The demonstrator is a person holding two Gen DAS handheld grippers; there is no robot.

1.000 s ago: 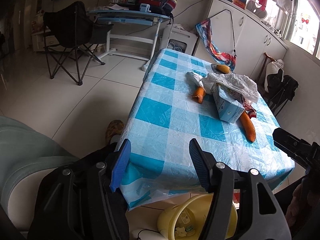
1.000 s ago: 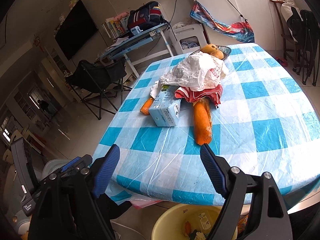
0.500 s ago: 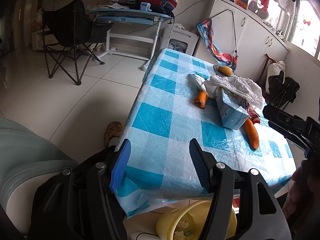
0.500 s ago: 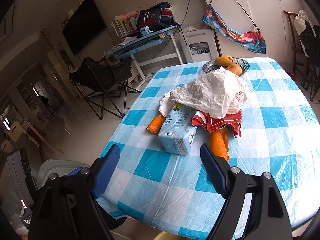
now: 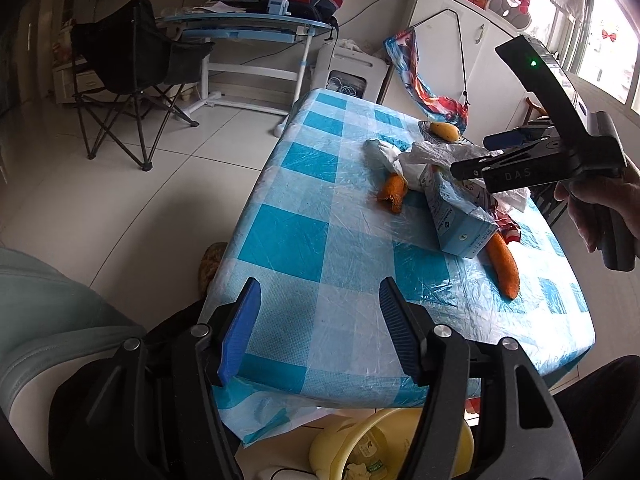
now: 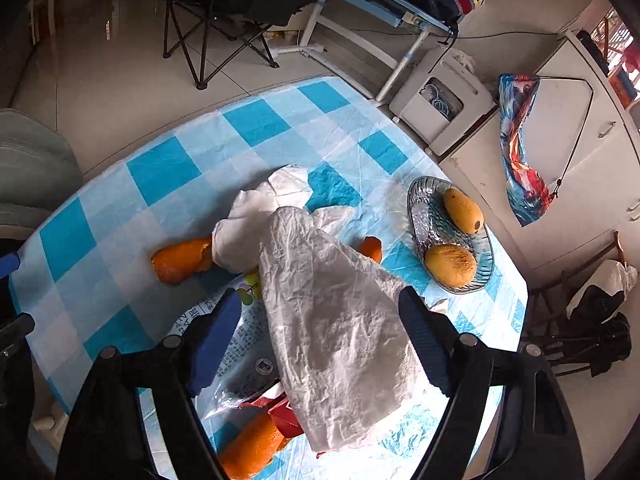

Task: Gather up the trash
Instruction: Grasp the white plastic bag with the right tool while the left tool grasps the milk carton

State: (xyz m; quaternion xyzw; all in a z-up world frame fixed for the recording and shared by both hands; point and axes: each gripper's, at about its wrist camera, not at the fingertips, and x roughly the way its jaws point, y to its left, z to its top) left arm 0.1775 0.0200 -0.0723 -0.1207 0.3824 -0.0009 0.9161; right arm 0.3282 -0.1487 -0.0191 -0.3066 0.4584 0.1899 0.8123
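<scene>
Left tongs [image 5: 320, 320] gape empty over the near edge of the blue-checked table [image 5: 320, 216]; trash sits toward its far right corner. Right tongs [image 6: 320, 328], likewise open, hang over the crumpled white plastic bag [image 6: 340, 320], pale-blue carton [image 6: 240, 344] and orange peel [image 6: 182, 258].

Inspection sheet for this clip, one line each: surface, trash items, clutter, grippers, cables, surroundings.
Surface: table under a blue-and-white checked plastic cloth, wrinkled.
Job's things: crumpled white plastic bag draped over a light-blue carton; orange peels; red wrapper under the bag; yellow bin on the floor below the near edge.
Clutter: glass dish holding two mangoes.
Grippers: left gripper open, empty, at the near table edge; right gripper open, above the bag.
Cables: a wire runs along the wall behind the desk.
Surroundings: folding chair, desk, white cabinets.
</scene>
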